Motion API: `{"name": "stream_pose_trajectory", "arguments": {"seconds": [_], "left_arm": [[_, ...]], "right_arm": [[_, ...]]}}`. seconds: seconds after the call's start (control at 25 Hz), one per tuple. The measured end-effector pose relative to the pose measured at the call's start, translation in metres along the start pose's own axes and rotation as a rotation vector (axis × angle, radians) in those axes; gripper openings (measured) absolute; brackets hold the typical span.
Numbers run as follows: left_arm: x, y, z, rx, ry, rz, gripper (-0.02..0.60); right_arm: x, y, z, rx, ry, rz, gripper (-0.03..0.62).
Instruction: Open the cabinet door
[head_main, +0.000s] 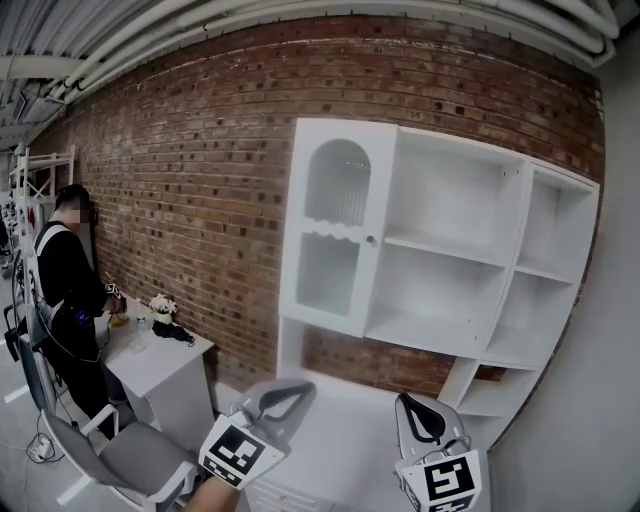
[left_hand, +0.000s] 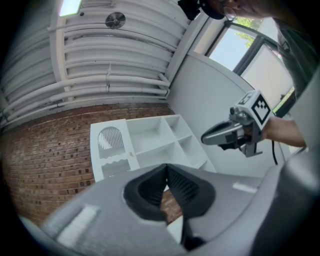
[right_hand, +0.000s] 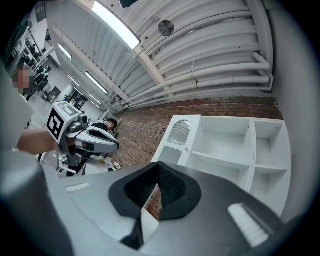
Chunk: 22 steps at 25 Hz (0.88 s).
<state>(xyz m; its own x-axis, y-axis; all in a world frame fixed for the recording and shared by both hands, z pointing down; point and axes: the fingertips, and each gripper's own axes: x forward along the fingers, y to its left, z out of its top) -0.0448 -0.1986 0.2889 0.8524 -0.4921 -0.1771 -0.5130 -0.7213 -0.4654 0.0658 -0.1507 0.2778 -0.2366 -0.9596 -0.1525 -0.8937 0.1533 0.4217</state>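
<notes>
A white wall cabinet (head_main: 440, 250) hangs on a brick wall. Its door (head_main: 335, 230) is on the left, closed, with an arched ribbed window and a small knob (head_main: 370, 239). Open shelves fill the rest. My left gripper (head_main: 290, 388) and right gripper (head_main: 410, 400) sit low in the head view, well short of the cabinet and pointing toward it. Both are shut with nothing held. In the left gripper view the fingertips meet at the left gripper (left_hand: 166, 169), with the door (left_hand: 111, 147) beyond and the right gripper (left_hand: 210, 137) alongside. In the right gripper view the right gripper (right_hand: 158, 166) aims below the door (right_hand: 177, 137).
A white counter (head_main: 340, 440) runs under the cabinet. At the left a person (head_main: 65, 290) stands by a white desk (head_main: 170, 365) that carries flowers and small items. A grey chair (head_main: 140, 455) is in front of the desk. A grey wall (head_main: 610, 400) closes the right side.
</notes>
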Motion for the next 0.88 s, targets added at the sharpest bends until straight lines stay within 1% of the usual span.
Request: {"name": "stream_pose_trajectory", "arguments": {"seconds": [0.32,0.48,0.88], "left_arm": [[0.016,0.004,-0.004,-0.014,-0.001,0.005,0.000],[0.031,-0.001,-0.009,-0.010,0.020,0.008,0.000],[0.072,-0.006,-0.011,0.002,0.050,0.052,0.000]], "right_arm": [[0.009,-0.012,-0.006,0.002,0.005,0.005,0.003],[0.016,-0.027,-0.014,0.014,-0.002,0.018,0.003],[0.029,-0.066,-0.032,0.029,-0.026,0.070,0.003]]}}
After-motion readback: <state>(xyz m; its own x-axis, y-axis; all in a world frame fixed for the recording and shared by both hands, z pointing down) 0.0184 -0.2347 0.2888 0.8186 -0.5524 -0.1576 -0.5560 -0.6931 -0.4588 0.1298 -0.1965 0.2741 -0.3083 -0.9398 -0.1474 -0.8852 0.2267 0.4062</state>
